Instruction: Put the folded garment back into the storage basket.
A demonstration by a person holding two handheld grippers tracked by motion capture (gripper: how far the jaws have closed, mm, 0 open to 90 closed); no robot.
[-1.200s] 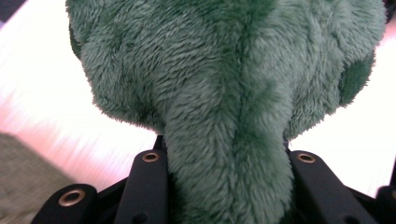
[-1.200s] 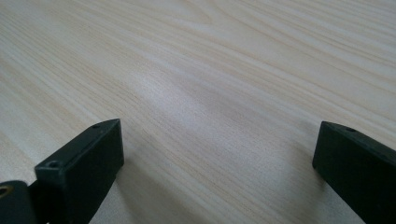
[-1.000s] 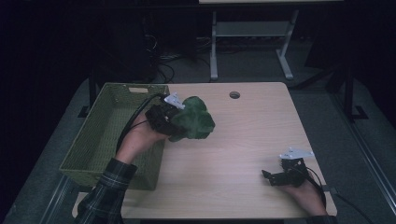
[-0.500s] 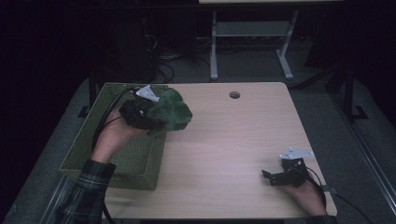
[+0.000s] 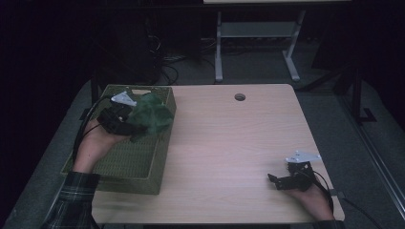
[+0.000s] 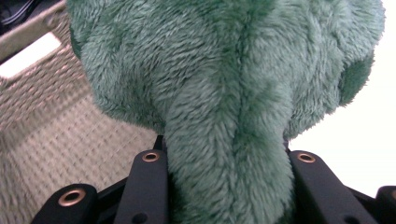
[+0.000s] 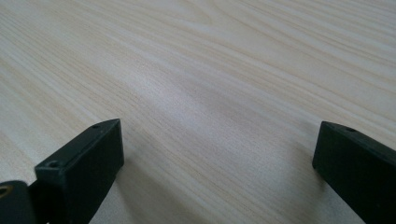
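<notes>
The left hand-held gripper [image 5: 125, 120] is pinching a fuzzy dark green plush toy [image 5: 152, 114], its black jaws pressed in on a thick fold of the fur, as the left gripper view shows close up [image 6: 229, 186]. The toy hangs just ahead of this gripper, over the far right corner of the olive-green woven rectangular basket [image 5: 143, 164] that lies directly beneath it.

The step in hand looks like dropping the toy into the basket. To do it well, the gripper should carry the toy a little further inward so its bulk clears the rim beside it, then lower it toward the woven floor before the jaws part, since soft plush may catch on the edge and tip out.

The left forearm, in a plaid sleeve [image 5: 71, 200], reaches forward over the basket with the gripper raised.

The right hand-held gripper [image 5: 286, 180] rests low on the pale wood-grain table [image 5: 229, 143], jaws spread wide and empty, with bare tabletop ahead of it [image 7: 210, 93].
</notes>
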